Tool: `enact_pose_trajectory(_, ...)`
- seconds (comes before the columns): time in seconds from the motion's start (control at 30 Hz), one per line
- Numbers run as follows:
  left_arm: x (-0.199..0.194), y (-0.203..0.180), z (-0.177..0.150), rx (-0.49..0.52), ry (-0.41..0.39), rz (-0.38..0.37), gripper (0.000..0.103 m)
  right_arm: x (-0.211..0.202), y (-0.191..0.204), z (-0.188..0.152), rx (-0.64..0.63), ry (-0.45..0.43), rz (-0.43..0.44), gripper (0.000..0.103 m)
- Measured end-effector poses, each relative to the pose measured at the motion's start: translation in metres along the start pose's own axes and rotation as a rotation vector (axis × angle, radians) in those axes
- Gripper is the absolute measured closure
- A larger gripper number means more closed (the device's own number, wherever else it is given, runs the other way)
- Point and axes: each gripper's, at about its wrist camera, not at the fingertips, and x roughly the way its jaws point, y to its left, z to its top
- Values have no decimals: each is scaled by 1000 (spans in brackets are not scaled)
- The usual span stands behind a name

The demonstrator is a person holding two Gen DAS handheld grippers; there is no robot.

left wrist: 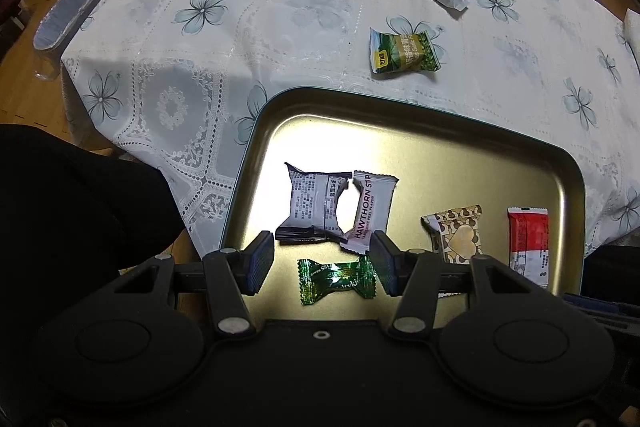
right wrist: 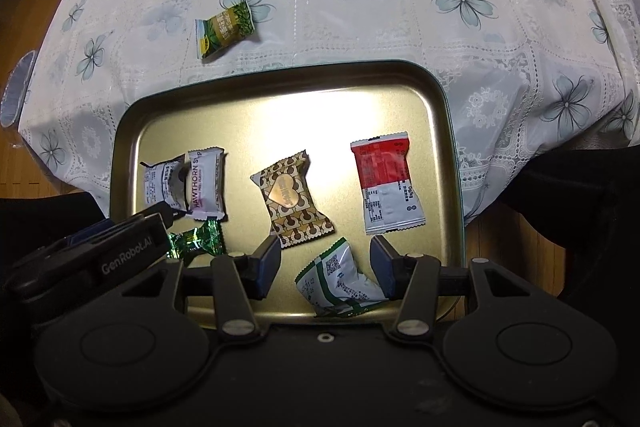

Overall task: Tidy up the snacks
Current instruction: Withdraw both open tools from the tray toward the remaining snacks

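Six snacks are in the tray (right wrist: 448, 115) already; four wait on the surface (right wrist: 360, 7). Left hand-held gripper (left wrist: 322, 265) hangs wide over the green candy (left wrist: 338, 277), gripping nothing; right hand-held gripper (right wrist: 326, 267) is spread around the white-green packet (right wrist: 340, 279), not clamped.

- white snack packet (left wrist: 370, 213) in the tray says "HAWTHORN ST…", the rest gets cut off; there's a smaller line under it I can't make out
- the other tool's black arm (right wrist: 120, 261) in the right wrist view has "GenRobot.AI" on it
- green-and-white packet (right wrist: 338, 281) has a QR code; its small text is unreadable
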Motion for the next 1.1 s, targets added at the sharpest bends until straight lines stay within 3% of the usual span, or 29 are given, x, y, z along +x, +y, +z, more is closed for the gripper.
enact_pose_trajectory(0.53,14,-3,2,57,138,-89,44,19,-19,25,5,160,49,51)
enact_pose_trajectory(0.9,13,-6,27,119,146,-59,44,27,-30,50,28,198,33,51)
enact_pose_trajectory(1.1,12,-11,46,164,157,-77,44,35,-26,62,-6,266,60,51)
